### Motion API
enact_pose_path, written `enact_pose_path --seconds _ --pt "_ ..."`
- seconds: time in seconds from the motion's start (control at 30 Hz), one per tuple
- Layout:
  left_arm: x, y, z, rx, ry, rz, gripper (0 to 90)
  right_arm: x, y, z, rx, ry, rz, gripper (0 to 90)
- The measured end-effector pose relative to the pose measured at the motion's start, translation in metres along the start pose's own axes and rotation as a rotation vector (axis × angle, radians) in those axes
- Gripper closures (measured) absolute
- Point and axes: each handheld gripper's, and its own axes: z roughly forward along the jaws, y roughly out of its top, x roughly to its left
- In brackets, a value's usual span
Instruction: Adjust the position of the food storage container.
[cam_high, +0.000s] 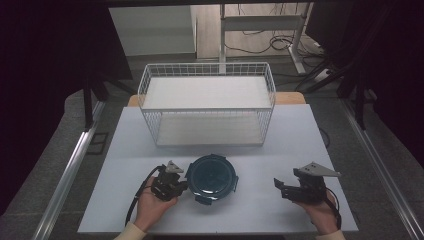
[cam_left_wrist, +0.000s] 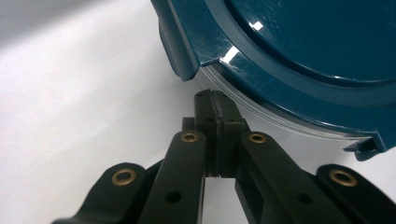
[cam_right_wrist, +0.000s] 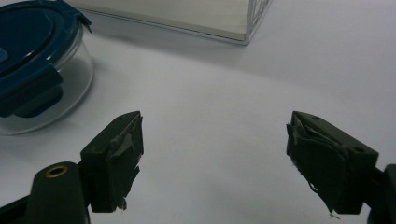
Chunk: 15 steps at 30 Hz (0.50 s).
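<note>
So the round glass container (cam_high: 212, 177) with the dark teal snap-on lid sits on the white desk (cam_high: 260, 210), toward the near edge and a bit left of centre, just in front of the white wire basket (cam_high: 207, 102). Lid's on, and in the right gripper view you can see one of its side clips folded down against the clear wall of the bowl.

The left gripper (cam_high: 181, 186) is right up against the container's left side. Its fingers (cam_left_wrist: 208, 116) are clenched tight together with nothing between them; in the left gripper view the two pads are pressed flat on each other and their tip is just under the lid's rim, close beside one of the clip tabs. Whether the tip actually touches the glass is hard to call, it looks like touching or very nearly. The hand holding it comes in from the bottom edge, cable looping off to the left.

The right gripper (cam_high: 276, 186) is well off to the right of the container, low over bare desk, pointing left toward it. Its fingers (cam_right_wrist: 116, 149) are spread wide, released, nothing in the gap but white surface. From its own camera the container shows at upper left and a corner of the basket at the top.
</note>
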Motion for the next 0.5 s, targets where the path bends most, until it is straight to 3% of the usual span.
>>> enact_pose_path --seconds 0.3,0.5 --pt "-0.021 0.013 0.013 0.008 -0.045 0.050 89.7 0.000 0.000 -0.001 -0.003 -0.001 0.002 18.5" --pt "-0.021 0.013 0.015 -0.002 -0.064 0.047 89.6 -0.001 0.000 -0.002 -0.005 -0.002 0.006 18.6"
